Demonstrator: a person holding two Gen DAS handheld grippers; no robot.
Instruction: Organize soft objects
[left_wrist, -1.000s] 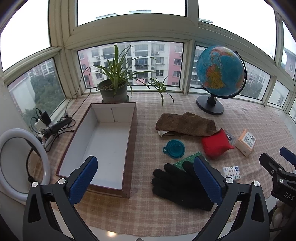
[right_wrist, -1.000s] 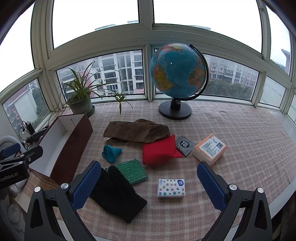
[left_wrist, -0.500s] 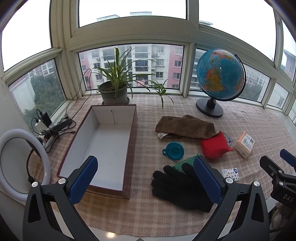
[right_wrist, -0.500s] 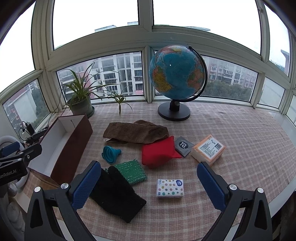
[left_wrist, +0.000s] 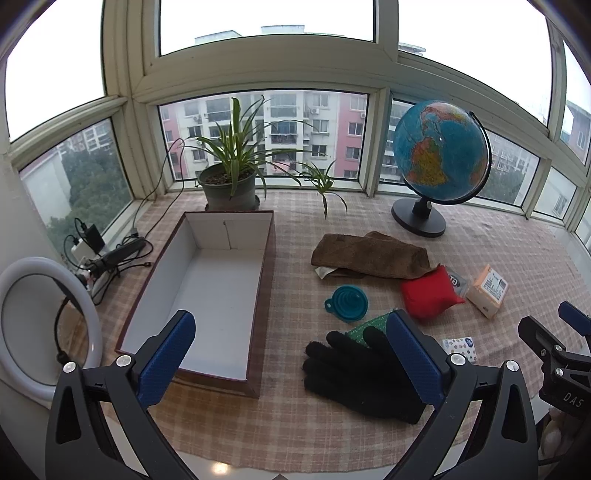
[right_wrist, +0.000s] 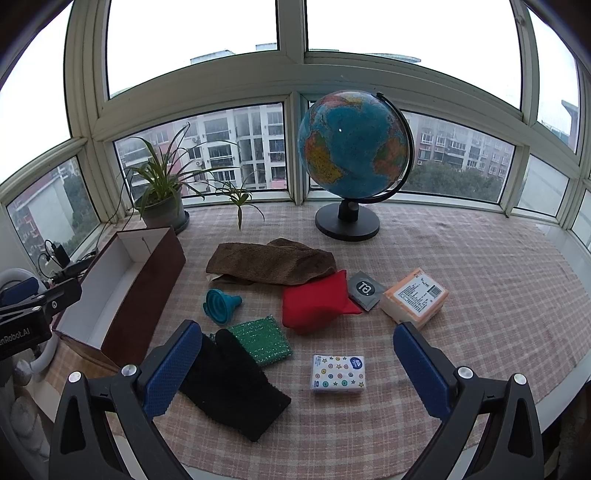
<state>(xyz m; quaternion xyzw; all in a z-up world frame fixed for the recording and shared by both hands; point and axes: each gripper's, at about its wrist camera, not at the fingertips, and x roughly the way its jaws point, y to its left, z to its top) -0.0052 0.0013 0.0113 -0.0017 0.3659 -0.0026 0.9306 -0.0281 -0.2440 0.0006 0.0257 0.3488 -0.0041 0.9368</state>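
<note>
Both tongs, left (left_wrist: 290, 356) and right (right_wrist: 297, 365), hover wide open and empty above the table (right_wrist: 480, 266), black glove (right_wrist: 232, 384) lying just right of the open box (left_wrist: 207, 291).

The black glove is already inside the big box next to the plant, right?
Not quite. The black glove is still lying on the checked cloth, outside the box and to its right. The left wrist view shows the box next to the plant with nothing in it.
</note>
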